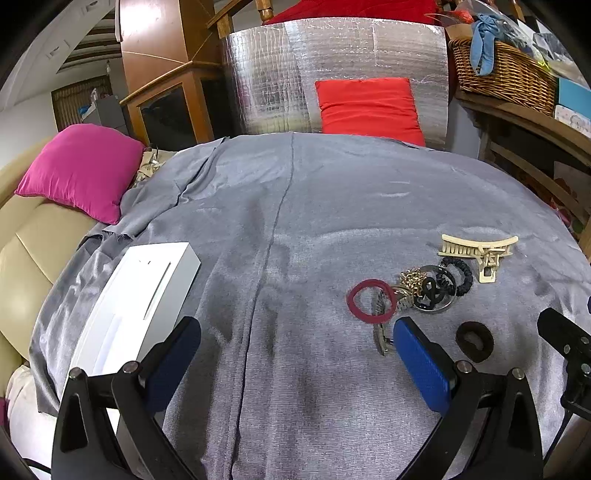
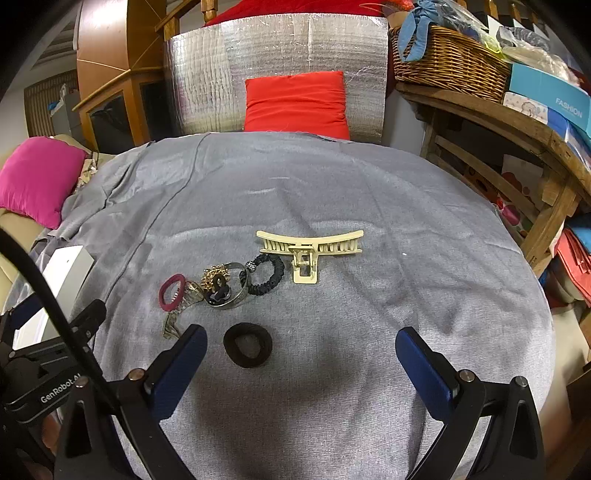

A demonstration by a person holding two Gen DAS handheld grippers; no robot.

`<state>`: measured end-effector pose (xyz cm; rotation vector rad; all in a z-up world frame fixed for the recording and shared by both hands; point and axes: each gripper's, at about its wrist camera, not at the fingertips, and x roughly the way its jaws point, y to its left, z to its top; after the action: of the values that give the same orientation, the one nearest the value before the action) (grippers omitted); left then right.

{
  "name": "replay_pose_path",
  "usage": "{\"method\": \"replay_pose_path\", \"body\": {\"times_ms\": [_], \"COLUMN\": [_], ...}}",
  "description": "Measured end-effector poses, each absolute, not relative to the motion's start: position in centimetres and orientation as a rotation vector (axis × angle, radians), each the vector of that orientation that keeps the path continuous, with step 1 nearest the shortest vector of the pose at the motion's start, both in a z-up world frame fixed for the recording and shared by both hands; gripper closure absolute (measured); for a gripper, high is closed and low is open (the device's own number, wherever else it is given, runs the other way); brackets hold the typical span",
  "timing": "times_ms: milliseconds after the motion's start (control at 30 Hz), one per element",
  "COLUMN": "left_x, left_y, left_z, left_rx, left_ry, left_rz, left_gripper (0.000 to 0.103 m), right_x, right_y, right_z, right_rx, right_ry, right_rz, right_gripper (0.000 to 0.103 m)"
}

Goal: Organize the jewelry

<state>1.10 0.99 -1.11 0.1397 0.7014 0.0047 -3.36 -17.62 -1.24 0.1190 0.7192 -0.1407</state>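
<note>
The readable writing is sparse: "GenRobot AI" in white on the black body of the left gripper [image 2: 55,354] as the right wrist view catches it, and "FASHION" on a teal box [image 2: 550,94] on the wooden shelf [image 2: 491,110] at the right. On that same shelf stands a wicker basket [image 2: 450,62] holding a blue cloth [image 2: 413,33] and other items too jumbled to tell apart. A white box [image 1: 136,295] lies on the left part of the grey cloth [image 1: 295,206], lid on, its long axis running away from the camera and slightly rightward. The jewelry sits in a loose cluster on the cloth: a cream claw clip [image 2: 310,249] with its long axis running left to right and its handle pointing toward the camera, a black ruffled scrunchie [image 2: 267,275] touching its left end, a silver bangle [image 2: 229,291] overlapping a gold chain piece [image 2: 214,278] and a dark figure-eight clip, a maroon hair tie [image 2: 171,291] lying over a metal watch band [image 2: 175,317], and a black hair tie [image 2: 248,344] apart from the rest, nearest the right gripper [image 2: 301,354]. Both grippers hover above the cloth with fingers spread wide and nothing between them; the left gripper [image 1: 295,350] has its right pad just beside the watch band's end. A red cushion [image 2: 295,105] leans on a silver foil panel [image 2: 207,81] behind, and a pink cushion [image 1: 81,170] rests at the left.
</note>
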Motion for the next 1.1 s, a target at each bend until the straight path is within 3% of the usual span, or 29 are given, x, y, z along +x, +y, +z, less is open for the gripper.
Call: {"method": "replay_pose_path", "body": {"times_ms": [400,767,967,1033,1100], "left_x": [2.1,7.0,7.0,6.8,6.8], "left_y": [2.0,5.1,3.9,3.4,3.0], "left_z": [-1.2,-2.3,-2.4,-2.5,-2.6], "left_rx": [0.153,0.155,0.119,0.102,0.103], "left_ry": [0.712,0.773,0.773,0.780,0.786], "left_rz": [0.037,0.045,-0.054,-0.091,-0.107], "left_gripper": [0.000,0.000,0.000,0.005,0.019], "right_x": [-3.2,0.6,3.4,4.6,5.5], "right_y": [-18.2,-26.4,-29.6,-29.7,-29.7], "right_z": [-1.1,-1.1,-3.7,-4.4,-4.6], "right_rx": [0.128,0.421,0.674,0.727,0.746], "right_ry": [0.717,0.719,0.744,0.748,0.741], "right_rz": [-0.135,-0.040,0.050,0.085,0.103], "right_gripper": [0.000,0.000,0.016,0.019,0.021]}}
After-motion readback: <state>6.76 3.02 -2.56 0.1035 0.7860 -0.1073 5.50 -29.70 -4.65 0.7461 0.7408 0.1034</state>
